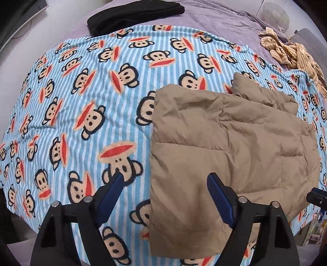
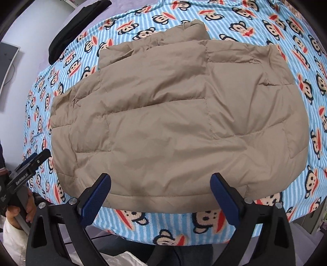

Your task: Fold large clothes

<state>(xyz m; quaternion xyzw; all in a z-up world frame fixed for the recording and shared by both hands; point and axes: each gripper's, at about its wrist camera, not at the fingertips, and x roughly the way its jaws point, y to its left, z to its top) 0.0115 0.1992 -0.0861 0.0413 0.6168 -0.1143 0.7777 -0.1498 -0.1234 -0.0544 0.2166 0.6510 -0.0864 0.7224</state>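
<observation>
A tan quilted puffer jacket (image 2: 173,114) lies folded into a rough rectangle on a blue striped monkey-print blanket (image 1: 81,98). In the left wrist view the jacket (image 1: 235,147) fills the right half. My left gripper (image 1: 166,180) is open and empty, hovering over the jacket's left edge, one finger over the blanket. My right gripper (image 2: 160,182) is open and empty, just above the jacket's near hem. The left gripper also shows at the left edge of the right wrist view (image 2: 30,163), held in a hand.
A black folded garment (image 1: 134,14) lies at the far side of the bed. A crumpled yellow striped garment (image 1: 292,53) lies at the far right. The purple bed sheet (image 1: 220,18) shows beyond the blanket. A monitor (image 2: 8,61) stands at left.
</observation>
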